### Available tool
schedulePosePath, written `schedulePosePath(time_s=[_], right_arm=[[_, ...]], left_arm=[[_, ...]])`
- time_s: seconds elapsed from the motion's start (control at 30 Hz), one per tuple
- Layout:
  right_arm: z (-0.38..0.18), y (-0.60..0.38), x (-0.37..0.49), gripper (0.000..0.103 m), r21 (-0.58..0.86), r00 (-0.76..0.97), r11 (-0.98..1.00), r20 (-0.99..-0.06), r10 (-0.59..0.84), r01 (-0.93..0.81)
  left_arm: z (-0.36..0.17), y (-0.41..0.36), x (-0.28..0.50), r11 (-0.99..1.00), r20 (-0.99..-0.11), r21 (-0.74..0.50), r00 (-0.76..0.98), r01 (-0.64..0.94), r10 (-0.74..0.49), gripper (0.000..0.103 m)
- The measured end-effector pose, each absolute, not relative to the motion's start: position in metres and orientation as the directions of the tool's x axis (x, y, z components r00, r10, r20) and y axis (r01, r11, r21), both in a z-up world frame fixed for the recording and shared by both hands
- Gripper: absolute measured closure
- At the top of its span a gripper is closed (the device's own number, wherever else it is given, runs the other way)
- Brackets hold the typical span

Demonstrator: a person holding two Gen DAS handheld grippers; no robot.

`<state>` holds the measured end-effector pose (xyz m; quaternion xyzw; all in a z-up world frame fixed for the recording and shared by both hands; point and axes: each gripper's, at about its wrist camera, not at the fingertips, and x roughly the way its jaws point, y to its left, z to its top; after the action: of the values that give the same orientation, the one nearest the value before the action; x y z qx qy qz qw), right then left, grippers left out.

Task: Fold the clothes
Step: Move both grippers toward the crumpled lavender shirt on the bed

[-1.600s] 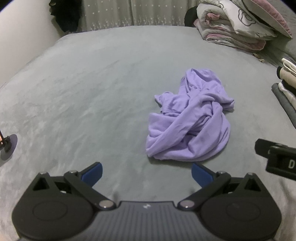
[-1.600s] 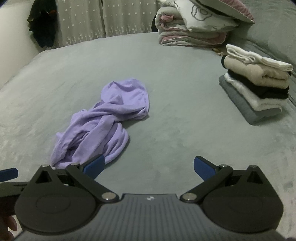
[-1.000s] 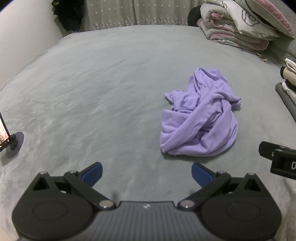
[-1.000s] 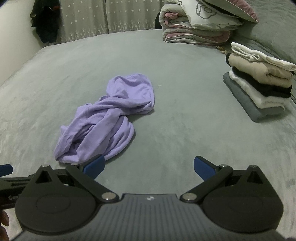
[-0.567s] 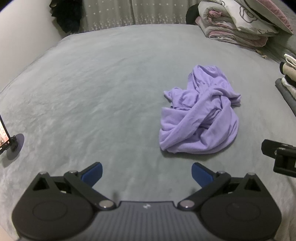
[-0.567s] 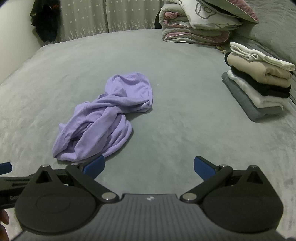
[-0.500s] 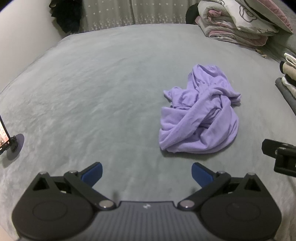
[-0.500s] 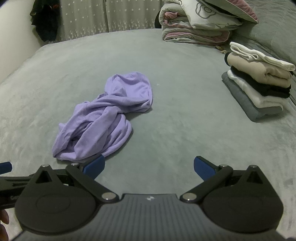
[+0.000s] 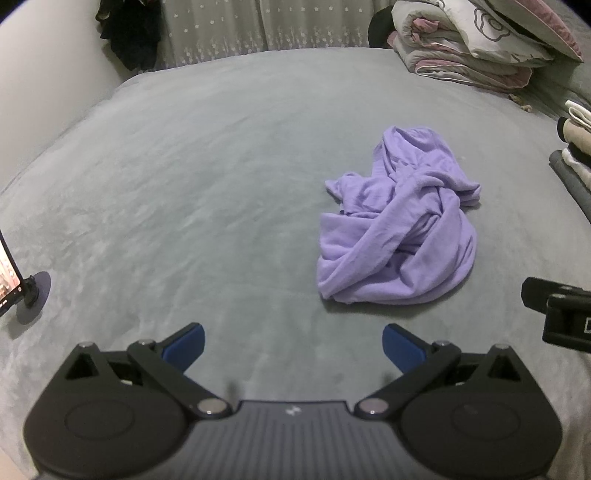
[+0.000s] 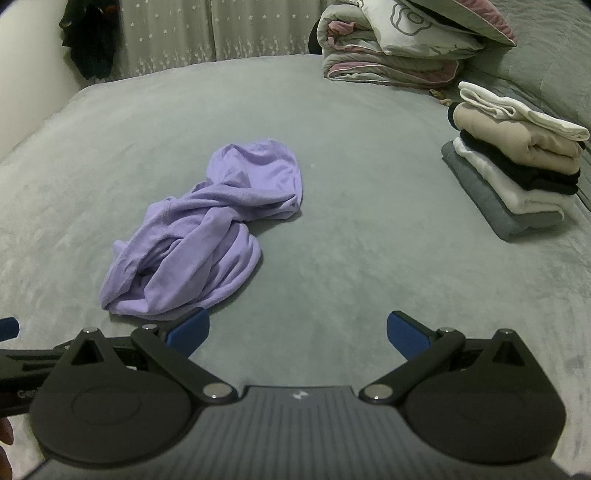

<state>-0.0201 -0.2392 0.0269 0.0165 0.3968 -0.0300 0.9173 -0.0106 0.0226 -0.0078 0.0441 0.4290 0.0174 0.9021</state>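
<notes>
Crumpled garment (image 9: 400,225): lies on the bed (image 9: 207,177), ahead and to the right of the left gripper (image 9: 293,341), ahead and to the left of the right gripper (image 10: 297,332).
Grippers: side by side above the near part of the bed, each with jaws spread wide, both apart from the garment.
Stack of folded clothes (image 10: 517,162): on the bed, well to the right of the garment.
Folded bedding (image 10: 399,40): at the far right of the bed, behind the stack.
Curtain (image 9: 258,26): behind the far edge of the bed.
Phone on a stand (image 9: 14,284): on the bed at the far left, near the left gripper.
</notes>
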Motion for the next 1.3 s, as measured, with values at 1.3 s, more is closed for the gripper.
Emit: schedulePosePath(time_s=[1.3], right_arm=[[-0.034, -0.268, 0.023, 0.000, -0.018, 0.529, 1.000, -0.849, -0.008, -0.014]], left_arm=[[-0.050, 0.038, 0.008, 0.995, -0.801, 0.073, 0.599, 0.061, 0.022, 0.000]])
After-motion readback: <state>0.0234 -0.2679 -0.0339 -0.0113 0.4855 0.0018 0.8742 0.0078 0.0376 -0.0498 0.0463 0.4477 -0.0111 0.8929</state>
